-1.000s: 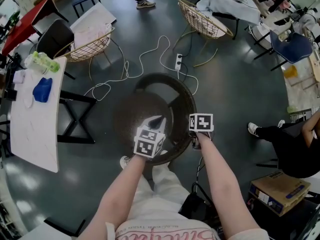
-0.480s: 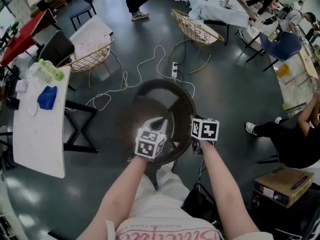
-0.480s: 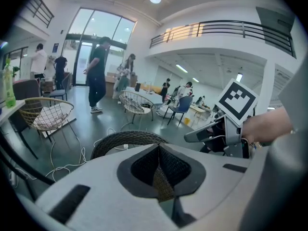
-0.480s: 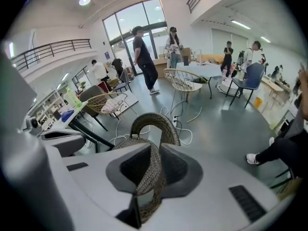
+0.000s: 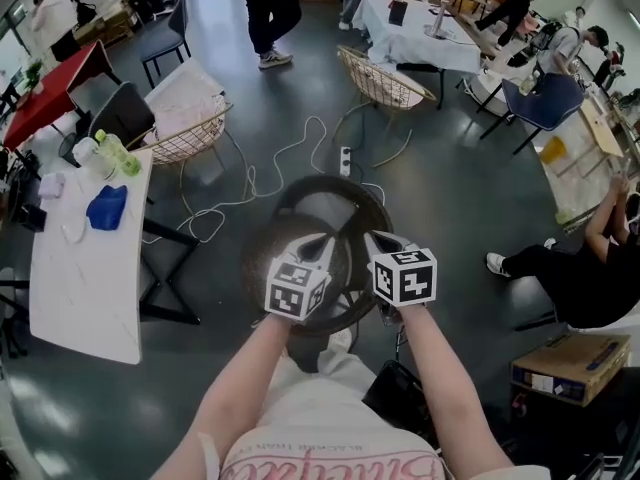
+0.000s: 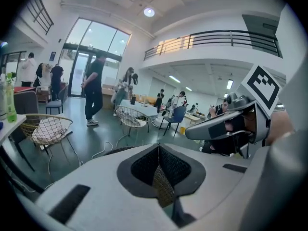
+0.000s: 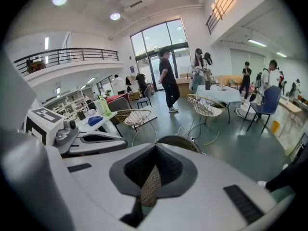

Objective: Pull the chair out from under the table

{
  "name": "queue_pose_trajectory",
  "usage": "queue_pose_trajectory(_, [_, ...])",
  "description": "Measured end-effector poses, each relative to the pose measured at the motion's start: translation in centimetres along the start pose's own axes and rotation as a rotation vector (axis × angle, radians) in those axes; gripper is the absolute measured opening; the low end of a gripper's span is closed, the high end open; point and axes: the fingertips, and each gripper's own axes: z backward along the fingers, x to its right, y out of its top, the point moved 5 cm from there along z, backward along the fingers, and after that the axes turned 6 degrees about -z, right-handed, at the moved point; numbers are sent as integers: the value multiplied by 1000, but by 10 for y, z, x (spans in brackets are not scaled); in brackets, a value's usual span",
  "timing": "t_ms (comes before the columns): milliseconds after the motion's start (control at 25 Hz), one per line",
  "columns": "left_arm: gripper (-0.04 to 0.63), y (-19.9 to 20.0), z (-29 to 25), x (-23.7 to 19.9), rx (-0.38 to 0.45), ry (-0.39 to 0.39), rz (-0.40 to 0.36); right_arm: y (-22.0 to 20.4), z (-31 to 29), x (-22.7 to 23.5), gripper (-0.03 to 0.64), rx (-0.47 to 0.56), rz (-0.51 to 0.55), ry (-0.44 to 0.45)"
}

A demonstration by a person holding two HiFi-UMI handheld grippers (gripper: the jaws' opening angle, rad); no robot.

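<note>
Closest to you, your left gripper [image 6: 159,152] has its jaws pressed together with nothing between them. Your right gripper [image 7: 154,153] has just been closing its jaws, and they now meet on nothing as well. A black bag [image 5: 403,400] lies by your feet on the right. In the head view both grippers hang side by side over the near part of the dark round chair [image 5: 275,253]. You cannot tell from here whether either one touches it. The chair stands on open floor straight ahead of you, not under the white table [image 5: 80,288] on your left but well apart from it. Between the two stand the table's black trestle legs [image 5: 165,268]. Toward the tabletop's far end lie a blue cloth [image 5: 107,208] and a green bottle [image 5: 120,155]. Just beyond the chair a white cable [image 5: 252,180] loops across the floor, with a power strip [image 5: 345,157] near the chair's far rim. Past that, a wire chair with a pale cushion [image 5: 185,123] stands near the table's far corner, and a second wire chair [image 5: 385,80] stands beside a cloth-covered table [image 5: 420,30]. To your right a seated person [image 5: 585,268] and a cardboard box [image 5: 572,366] are well clear of the chair. Farther back, other people stand about the room.
</note>
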Motion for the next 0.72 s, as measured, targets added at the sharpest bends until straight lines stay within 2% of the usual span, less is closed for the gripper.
queue_pose_trajectory(240, [5,27,30,4,70,-4,-59,24,34,-27,3,92,46,-29])
queue_pose_trajectory(360, [5,40,47,6,106,10,-20,32,53,-40,3,126,78,-40])
queue_pose_trajectory(520, [5,67,67,10,205,-11,36,52,82,-63,3,228,117,-12])
queue_pose_trajectory(720, [5,98,93,14,302,-26,-40,74,110,-93,3,348,186,-14])
